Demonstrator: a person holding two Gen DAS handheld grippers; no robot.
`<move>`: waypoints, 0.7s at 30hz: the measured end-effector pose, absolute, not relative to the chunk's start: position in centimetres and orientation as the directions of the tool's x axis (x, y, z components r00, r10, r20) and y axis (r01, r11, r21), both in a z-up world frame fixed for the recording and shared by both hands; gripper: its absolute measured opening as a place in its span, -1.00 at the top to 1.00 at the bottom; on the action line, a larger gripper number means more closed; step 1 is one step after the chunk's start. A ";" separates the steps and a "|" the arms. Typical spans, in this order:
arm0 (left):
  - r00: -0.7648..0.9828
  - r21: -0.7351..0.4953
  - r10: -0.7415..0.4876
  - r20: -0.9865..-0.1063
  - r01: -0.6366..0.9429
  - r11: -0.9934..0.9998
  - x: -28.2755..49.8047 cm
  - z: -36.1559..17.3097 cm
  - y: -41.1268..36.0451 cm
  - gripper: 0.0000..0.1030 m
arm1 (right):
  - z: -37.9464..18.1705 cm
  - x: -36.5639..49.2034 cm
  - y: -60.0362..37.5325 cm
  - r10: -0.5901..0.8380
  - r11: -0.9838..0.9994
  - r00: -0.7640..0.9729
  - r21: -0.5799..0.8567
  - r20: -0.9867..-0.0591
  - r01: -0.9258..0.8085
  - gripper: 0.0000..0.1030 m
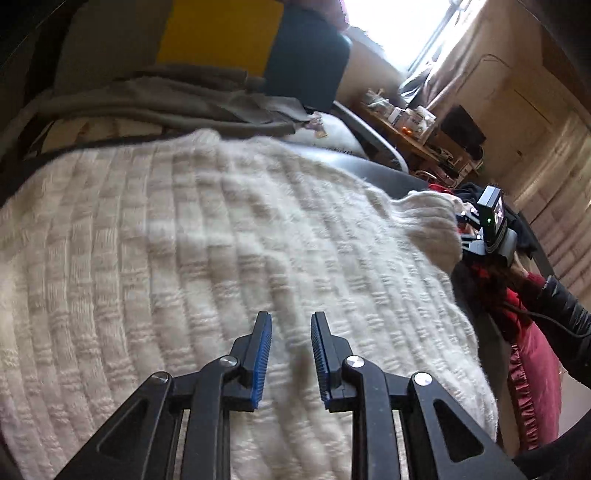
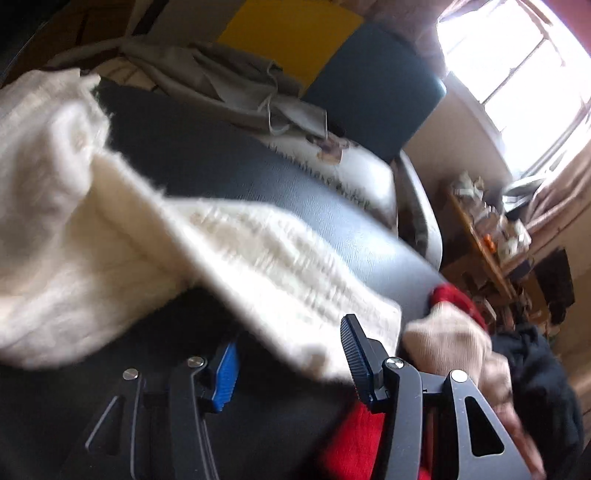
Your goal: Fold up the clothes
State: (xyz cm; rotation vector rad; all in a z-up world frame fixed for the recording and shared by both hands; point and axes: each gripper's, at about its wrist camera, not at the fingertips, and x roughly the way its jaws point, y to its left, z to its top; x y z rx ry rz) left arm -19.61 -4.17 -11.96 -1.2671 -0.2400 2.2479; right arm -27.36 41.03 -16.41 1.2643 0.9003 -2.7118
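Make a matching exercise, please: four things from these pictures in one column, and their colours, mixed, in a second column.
Things:
1. knitted sweater
2. square cushion
3. ruffled pillow
4. left gripper pads

Colours:
A. blue
B. dark red
C. cream white
D. yellow

Pairs: 1-C, 2-D, 3-B, 4-A

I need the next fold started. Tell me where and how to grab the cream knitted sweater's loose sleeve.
Grip the cream knitted sweater's sleeve at its free cuff end, coming from the near edge with the right claw. The sleeve lies flat across the dark leather seat, and its end overhangs between the open claw's fingers, so the edge can likely be pinched without bunching.
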 end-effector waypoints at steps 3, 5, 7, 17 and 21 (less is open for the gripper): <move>-0.412 -0.423 0.554 -0.723 -0.369 -0.827 -19.9 -12.5 -4.8 0.58 | -16.5 -28.8 41.5 0.201 -0.846 -0.651 -0.465 -0.732 0.261 0.36; -0.414 -0.437 0.565 -0.714 -0.367 -0.821 -19.9 -12.6 -5.0 0.58 | -16.6 -29.9 42.0 0.203 -0.866 -0.599 -0.428 -0.775 0.261 0.86; -0.416 -0.452 0.575 -0.704 -0.362 -0.815 -19.9 -12.7 -5.2 0.58 | -16.2 -30.4 42.2 0.209 -0.881 -0.572 -0.407 -0.794 0.243 0.87; -0.409 -0.519 0.625 -0.664 -0.349 -0.780 -20.1 -13.1 -6.1 0.58 | -7.4 -26.0 39.8 0.225 -0.904 -0.431 -0.353 -0.874 0.243 0.88; -0.401 -0.537 0.648 -0.648 -0.362 -0.762 -20.1 -13.3 -6.3 0.58 | -3.0 -22.5 38.5 0.247 -0.901 -0.334 -0.343 -0.910 0.268 0.88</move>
